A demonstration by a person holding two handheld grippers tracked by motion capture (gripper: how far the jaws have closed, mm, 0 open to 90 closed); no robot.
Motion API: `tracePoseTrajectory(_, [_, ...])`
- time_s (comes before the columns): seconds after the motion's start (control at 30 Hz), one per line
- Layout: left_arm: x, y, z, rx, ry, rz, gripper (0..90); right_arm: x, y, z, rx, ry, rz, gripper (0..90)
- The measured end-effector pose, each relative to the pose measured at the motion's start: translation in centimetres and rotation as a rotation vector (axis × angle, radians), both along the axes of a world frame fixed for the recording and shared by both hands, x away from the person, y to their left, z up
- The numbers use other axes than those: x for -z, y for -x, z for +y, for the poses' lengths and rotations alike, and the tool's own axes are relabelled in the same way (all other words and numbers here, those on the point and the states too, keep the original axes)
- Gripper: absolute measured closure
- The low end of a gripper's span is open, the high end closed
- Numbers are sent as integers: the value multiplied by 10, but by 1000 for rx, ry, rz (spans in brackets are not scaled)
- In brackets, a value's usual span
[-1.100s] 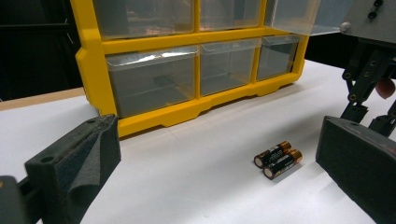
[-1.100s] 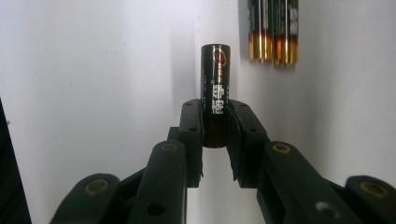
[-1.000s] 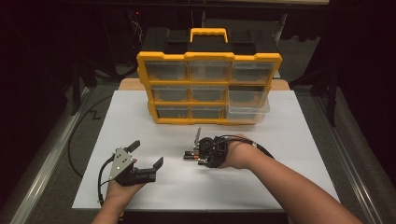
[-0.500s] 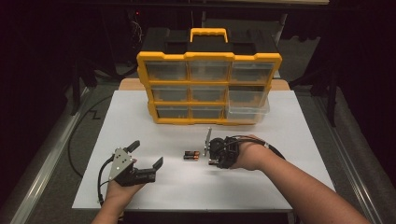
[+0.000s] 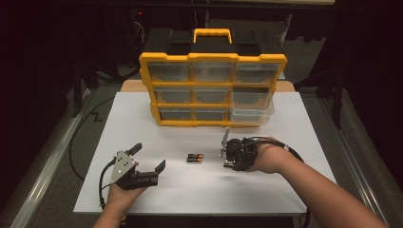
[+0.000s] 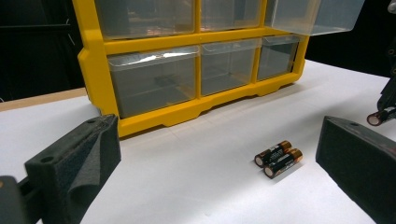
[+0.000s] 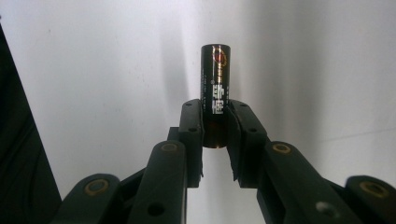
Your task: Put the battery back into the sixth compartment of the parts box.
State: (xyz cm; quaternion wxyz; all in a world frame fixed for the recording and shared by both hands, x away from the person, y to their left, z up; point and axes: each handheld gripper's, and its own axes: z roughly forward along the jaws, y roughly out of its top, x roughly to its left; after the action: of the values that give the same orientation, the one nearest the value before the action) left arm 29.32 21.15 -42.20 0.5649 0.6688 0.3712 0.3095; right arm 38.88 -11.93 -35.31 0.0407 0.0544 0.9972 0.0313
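Note:
A dark battery (image 7: 215, 93) stands between the pads of my right gripper (image 7: 215, 122), which is shut on its lower half. In the high view the right gripper (image 5: 228, 161) hovers just above the white sheet (image 5: 142, 118), right of two batteries (image 5: 195, 158) lying side by side. The held battery's end (image 6: 377, 117) shows at the right edge of the left gripper view, and the two loose batteries (image 6: 278, 158) lie ahead between the open jaws. My left gripper (image 5: 148, 157) rests low at the front left, open, with nothing in it.
A yellow drawer organizer (image 5: 212, 90) with clear drawers stands at the back of the sheet. Its lower right drawer (image 5: 252, 114) is pulled out toward me. A black cable (image 5: 90, 123) runs along the left side of the table.
My right gripper has moved right and slightly up with one battery, uncovering the two batteries left on the sheet. The left gripper has stayed put.

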Motion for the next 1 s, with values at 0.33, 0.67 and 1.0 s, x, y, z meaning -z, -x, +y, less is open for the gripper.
tracePoseTrajectory(0.33, [0, 0, 0, 0, 1, 1, 10, -8, -3, -16, 22, -3, 7, 793])
tracePoseTrajectory(0.67, [0, 0, 0, 4, 2, -2, 10, -19, -6, -25, 38, -7, 7, 793])
tracePoseTrajectory(1.0, [0, 0, 0, 6, 5, -3, 10, -35, -8, -31, 45, 1, -16, 793])
